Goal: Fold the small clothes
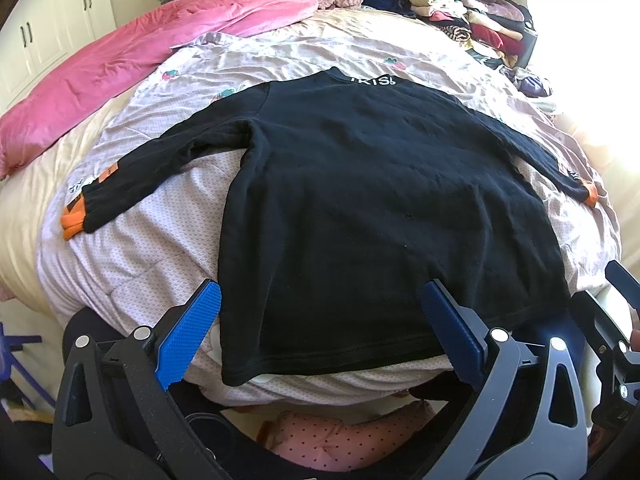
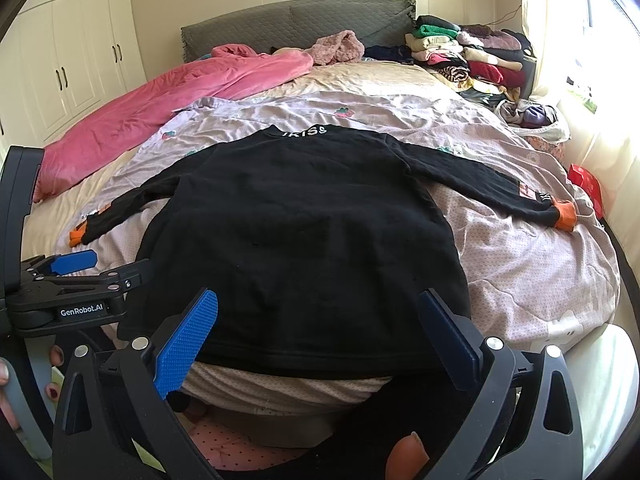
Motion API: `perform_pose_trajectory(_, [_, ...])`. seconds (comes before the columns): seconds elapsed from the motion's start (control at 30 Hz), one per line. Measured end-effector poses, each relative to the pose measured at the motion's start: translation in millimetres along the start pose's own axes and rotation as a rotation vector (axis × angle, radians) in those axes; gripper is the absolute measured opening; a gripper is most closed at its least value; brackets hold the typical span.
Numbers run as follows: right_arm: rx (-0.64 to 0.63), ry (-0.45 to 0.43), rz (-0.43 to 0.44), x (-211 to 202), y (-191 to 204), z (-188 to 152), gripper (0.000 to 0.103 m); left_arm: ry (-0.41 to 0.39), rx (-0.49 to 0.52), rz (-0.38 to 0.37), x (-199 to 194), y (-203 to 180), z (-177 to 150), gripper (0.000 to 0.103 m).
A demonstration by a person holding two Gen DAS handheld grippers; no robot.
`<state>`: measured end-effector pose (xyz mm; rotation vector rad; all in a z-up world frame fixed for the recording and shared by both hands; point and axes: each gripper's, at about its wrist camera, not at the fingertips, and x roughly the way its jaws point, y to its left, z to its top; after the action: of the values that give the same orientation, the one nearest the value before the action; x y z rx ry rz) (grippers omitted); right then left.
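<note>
**Black sweater spread flat on the bed, both grippers open at its hem**

A black long-sleeved sweater with orange cuffs (image 1: 360, 208) lies back-up on a pale lilac patterned quilt (image 1: 152, 240) that covers the bed. Its hem is at the near edge, its collar with white lettering at the far end, and its sleeves stretch out to the left and right.

The left hand-held gripper (image 1: 320, 332) hovers at the near hem with its blue-padded fingers spread wide, holding nothing. The right hand-held gripper (image 2: 320, 336) is likewise spread and empty at the same hem, further right.

Only the right wrist view shows the left hand-held gripper from the side (image 2: 80, 280), low on the left, with "GenRobot.AI" printed on its body and a person's fingers with painted nails (image 2: 54, 360) beneath it. That view also shows a red box (image 2: 586, 184) at the right edge of the bed. The left wrist view shows the left orange cuff more clearly, and catches just the black frame of the right gripper at its right edge.

Both views show a crumpled pink blanket (image 1: 132, 60) at the far left and a stack of folded clothes (image 2: 468, 56) at the far right, beside a grey quilted headboard (image 2: 300, 20).
</note>
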<state>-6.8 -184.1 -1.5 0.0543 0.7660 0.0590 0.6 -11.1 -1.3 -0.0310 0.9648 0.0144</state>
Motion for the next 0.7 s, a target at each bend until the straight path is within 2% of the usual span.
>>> perform_pose_trajectory(0.7, [0.008,-0.009,-0.009,-3.1,2.1,1.4,0.099,0.001,0.006,-0.003,1.5,-2.0,-0.4,0.094])
